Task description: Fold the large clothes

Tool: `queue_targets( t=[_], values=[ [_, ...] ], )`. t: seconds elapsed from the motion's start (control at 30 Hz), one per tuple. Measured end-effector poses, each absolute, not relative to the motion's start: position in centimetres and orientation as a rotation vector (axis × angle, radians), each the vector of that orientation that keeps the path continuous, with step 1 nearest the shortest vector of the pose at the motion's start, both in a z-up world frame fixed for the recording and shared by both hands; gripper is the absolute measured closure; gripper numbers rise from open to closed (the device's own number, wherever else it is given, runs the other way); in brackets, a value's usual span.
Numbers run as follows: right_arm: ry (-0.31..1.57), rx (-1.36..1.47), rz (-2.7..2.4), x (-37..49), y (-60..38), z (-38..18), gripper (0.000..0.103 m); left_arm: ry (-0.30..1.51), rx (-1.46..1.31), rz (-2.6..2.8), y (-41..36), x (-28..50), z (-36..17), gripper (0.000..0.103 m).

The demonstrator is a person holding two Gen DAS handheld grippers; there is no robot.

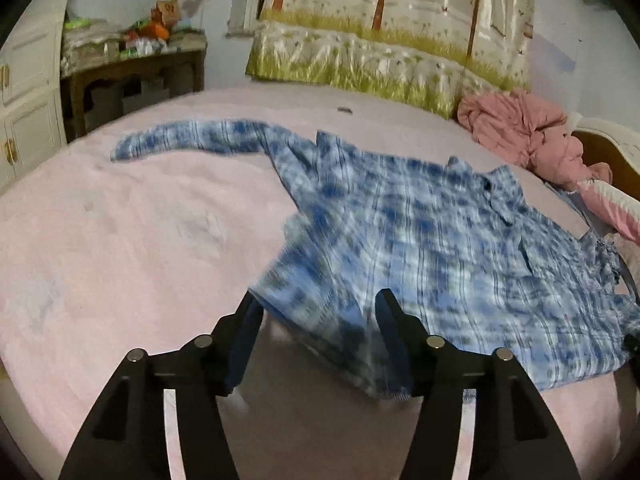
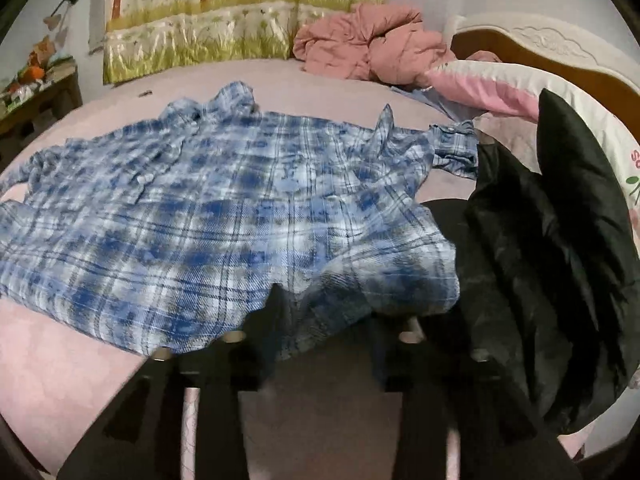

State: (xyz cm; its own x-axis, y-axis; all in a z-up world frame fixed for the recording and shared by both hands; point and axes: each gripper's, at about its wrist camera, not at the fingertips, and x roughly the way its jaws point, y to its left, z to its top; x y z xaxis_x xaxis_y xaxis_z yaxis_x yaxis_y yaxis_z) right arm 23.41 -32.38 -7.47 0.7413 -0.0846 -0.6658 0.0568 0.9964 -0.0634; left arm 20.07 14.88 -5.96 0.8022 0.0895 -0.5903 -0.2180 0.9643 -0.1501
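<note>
A blue and white plaid shirt (image 1: pixel 440 240) lies spread on the pink bed sheet (image 1: pixel 120 248), one sleeve stretched to the far left. My left gripper (image 1: pixel 316 312) stands open at the shirt's near hem corner, which is lifted and blurred between the two fingers. In the right wrist view the same shirt (image 2: pixel 208 216) fills the middle. My right gripper (image 2: pixel 324 312) stands open at the hem's other end, the cloth draped over its fingertips.
A black garment (image 2: pixel 552 264) lies heaped right of the shirt. A pink quilt (image 2: pixel 368 44) and a pillow (image 2: pixel 500 84) lie by the headboard. A printed curtain (image 1: pixel 392 28) hangs behind the bed. A cluttered wooden side table (image 1: pixel 132 64) stands at the far left.
</note>
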Motion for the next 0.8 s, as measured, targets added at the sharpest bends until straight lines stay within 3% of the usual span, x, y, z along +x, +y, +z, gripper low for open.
queue_targets(
  t=[0.03,0.1,0.3,0.47,0.8],
  values=[
    [0.718,-0.050,-0.074,23.2,-32.1,-7.4,0.040,0.600,-0.196,0.170,14.9,20.0,-5.7,0.034],
    [0.675,-0.107,-0.087,22.7,-31.3,-7.0,0.020,0.569,-0.163,0.183,14.8,19.6,-5.3,0.032],
    [0.582,-0.182,-0.108,21.9,-30.0,-6.0,0.006,0.551,-0.168,0.163,14.9,19.4,-5.1,0.029],
    [0.537,-0.203,-0.109,21.6,-29.8,-5.6,0.002,0.545,-0.153,0.155,14.2,19.4,-5.1,0.020],
    [0.542,-0.179,-0.106,21.7,-29.9,-5.9,0.001,0.540,-0.193,0.146,14.7,19.4,-5.2,0.017]
  ],
)
